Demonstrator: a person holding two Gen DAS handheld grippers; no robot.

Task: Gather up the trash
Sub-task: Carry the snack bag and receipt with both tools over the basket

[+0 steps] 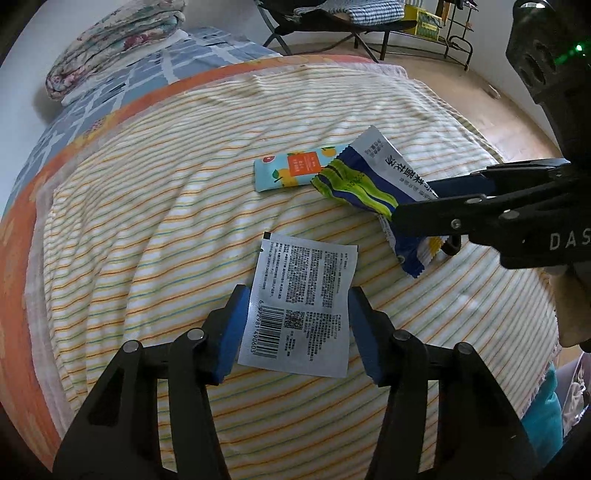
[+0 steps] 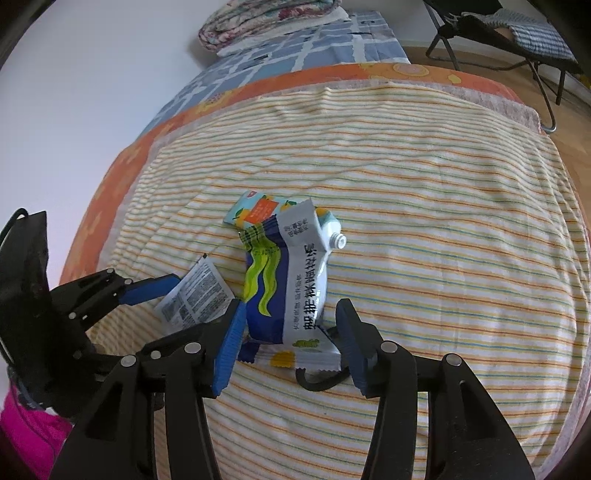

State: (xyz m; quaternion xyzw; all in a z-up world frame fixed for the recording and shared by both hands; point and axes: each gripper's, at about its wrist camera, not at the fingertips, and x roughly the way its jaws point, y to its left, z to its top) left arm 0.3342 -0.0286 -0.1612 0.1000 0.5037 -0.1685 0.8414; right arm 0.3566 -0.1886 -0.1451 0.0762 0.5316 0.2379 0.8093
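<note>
- Left wrist view, nearest: the left gripper (image 1: 299, 328) points down at a bed, its blue pads (image 1: 231, 332) standing either side of a silver sachet (image 1: 301, 299). The left pad seems to touch the sachet's edge; a sliver of cloth shows by the right one. The jaws are about half open and not yet clamped.
- The sachet lies flat, printed side up with a barcode, on a striped towel (image 1: 147, 229). It looks thin, light and slick, likely to buckle when squeezed; taking it across its two side edges seems the best hold.
- Right wrist view, nearest: the right gripper (image 2: 288, 343) straddles a blue and white snack wrapper (image 2: 284, 288), also about half open. Its left pad sits against the wrapper; whether the right pad touches is unclear.
- The wrapper is crinkled and partly raised off the towel, probably light and springy. A grip low across its width, near the sealed end, looks soundest.
- Just beyond it: a small tube (image 2: 258, 212) with fruit pictures and an open white nozzle, partly under the wrapper's far end.
- Farther off: an orange bedsheet (image 2: 110, 184), a folded floral quilt (image 2: 258, 18), and a folding chair (image 2: 517, 33) on a wooden floor.
</note>
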